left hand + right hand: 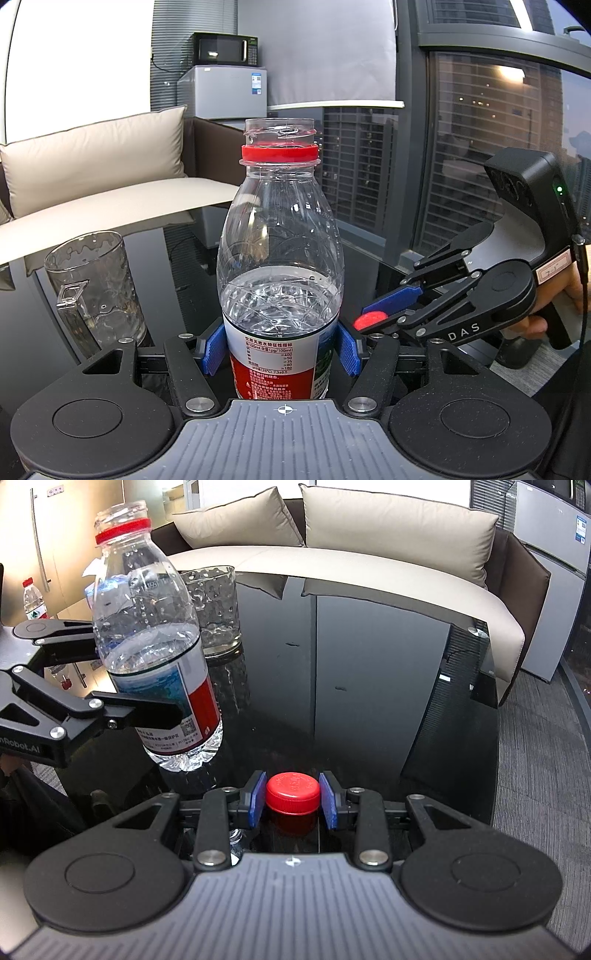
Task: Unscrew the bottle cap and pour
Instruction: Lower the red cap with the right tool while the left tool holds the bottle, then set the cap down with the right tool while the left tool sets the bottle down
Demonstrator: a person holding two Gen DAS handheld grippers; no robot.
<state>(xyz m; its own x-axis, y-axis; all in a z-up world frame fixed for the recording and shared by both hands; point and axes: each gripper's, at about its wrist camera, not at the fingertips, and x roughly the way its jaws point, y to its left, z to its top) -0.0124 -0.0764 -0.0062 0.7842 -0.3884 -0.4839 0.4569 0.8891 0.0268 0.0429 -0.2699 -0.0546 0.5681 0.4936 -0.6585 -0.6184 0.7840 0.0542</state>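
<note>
So the unscrewing is done. The clear plastic water bottle with the red-and-white label [279, 280] has an open mouth, with only the red tamper ring left around its neck. I hold it by the labelled lower body in my left gripper [281, 349], whose blue-padded fingers [214, 349] are clamped on either side of it. From the right wrist view the bottle hangs clear of the glossy black counter [369, 672] and leans a little, its base off the surface. It looks roughly half full of water.

The red ribbed screw cap [293, 792] sits pinched between the blue pads of my right gripper [293, 797], low over the counter; whether it touches the surface I cannot tell. The cap's red reflection shows in the glass just under it.

What is left is the pour. The clear dimpled glass mug with a handle [94, 291] stands upright on the counter, to the left of the bottle in the left wrist view and just beyond it in the right wrist view. It looks empty or nearly so; I cannot make out any water level in it. I judge the next job is to carry the bottle mouth over the mug's rim and tip it, while the cap can be set aside on the counter.
</note>
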